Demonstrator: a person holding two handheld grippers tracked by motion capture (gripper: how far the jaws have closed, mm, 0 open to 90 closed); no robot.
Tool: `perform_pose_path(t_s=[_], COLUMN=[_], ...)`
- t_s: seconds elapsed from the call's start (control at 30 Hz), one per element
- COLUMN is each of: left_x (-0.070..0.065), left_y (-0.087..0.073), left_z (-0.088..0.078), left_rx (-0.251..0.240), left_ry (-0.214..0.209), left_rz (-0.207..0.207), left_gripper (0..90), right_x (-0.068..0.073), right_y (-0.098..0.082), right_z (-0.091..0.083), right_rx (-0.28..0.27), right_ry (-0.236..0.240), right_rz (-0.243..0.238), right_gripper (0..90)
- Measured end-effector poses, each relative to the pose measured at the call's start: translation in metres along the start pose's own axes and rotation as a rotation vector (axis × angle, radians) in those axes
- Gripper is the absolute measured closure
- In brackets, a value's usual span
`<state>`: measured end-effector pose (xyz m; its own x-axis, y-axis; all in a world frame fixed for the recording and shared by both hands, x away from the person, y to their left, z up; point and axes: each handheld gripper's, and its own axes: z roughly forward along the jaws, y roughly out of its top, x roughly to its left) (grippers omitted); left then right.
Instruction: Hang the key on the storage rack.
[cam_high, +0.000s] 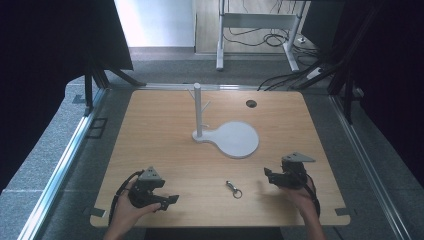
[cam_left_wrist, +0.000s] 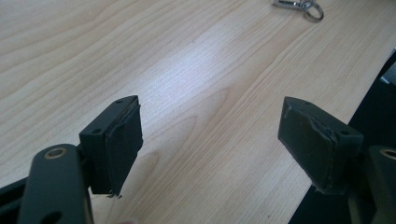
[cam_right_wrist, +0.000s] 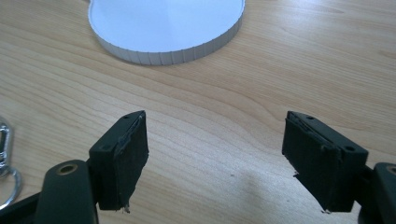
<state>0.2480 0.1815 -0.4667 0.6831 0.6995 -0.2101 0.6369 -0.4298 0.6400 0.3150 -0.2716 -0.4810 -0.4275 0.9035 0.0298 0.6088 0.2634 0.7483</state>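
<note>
With both the left gripper (cam_high: 172, 199) and right gripper (cam_high: 266, 173) spread wide and empty, take the light, rigid, slippery metal key clip (cam_high: 233, 189), lying nearer you than the white stand (cam_high: 235, 140), across its body, not its loose ring.

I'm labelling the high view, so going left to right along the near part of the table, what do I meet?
Left tongs → metal key clip with ring → right tongs.
</note>
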Motion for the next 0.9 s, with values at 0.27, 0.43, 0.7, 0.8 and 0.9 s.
perform_pose_path(t_s=[0.27,0.43,0.7,0.8,0.9], left_x=[0.001,0.0,0.0,-0.001,-0.001], left_y=[0.0,0.0,0.0,0.0,0.001], left_z=[-0.001,-0.002,0.0,-0.001,-0.003], left_rx=[-0.013,-0.011,-0.014,-0.015,-0.026], left_ry=[0.001,-0.002,-0.003,-0.003,-0.001], left_rz=[-0.003,0.002,0.0,0.001,0.002], left_gripper=[22.5,22.4,22.5,22.6,22.6], right_x=[0.002,-0.001,-0.002,-0.001,0.001], right_y=[0.007,0.005,0.005,0.006,0.007], right_z=[-0.012,-0.012,-0.013,-0.014,-0.017], right_rx=[0.007,0.005,-0.007,-0.018,-0.024], right_ry=[0.035,0.047,0.051,0.062,0.077], right_rz=[-0.033,-0.014,-0.011,-0.017,-0.027], right_gripper=[23.6,25.9,28.7,30.1,32.3])
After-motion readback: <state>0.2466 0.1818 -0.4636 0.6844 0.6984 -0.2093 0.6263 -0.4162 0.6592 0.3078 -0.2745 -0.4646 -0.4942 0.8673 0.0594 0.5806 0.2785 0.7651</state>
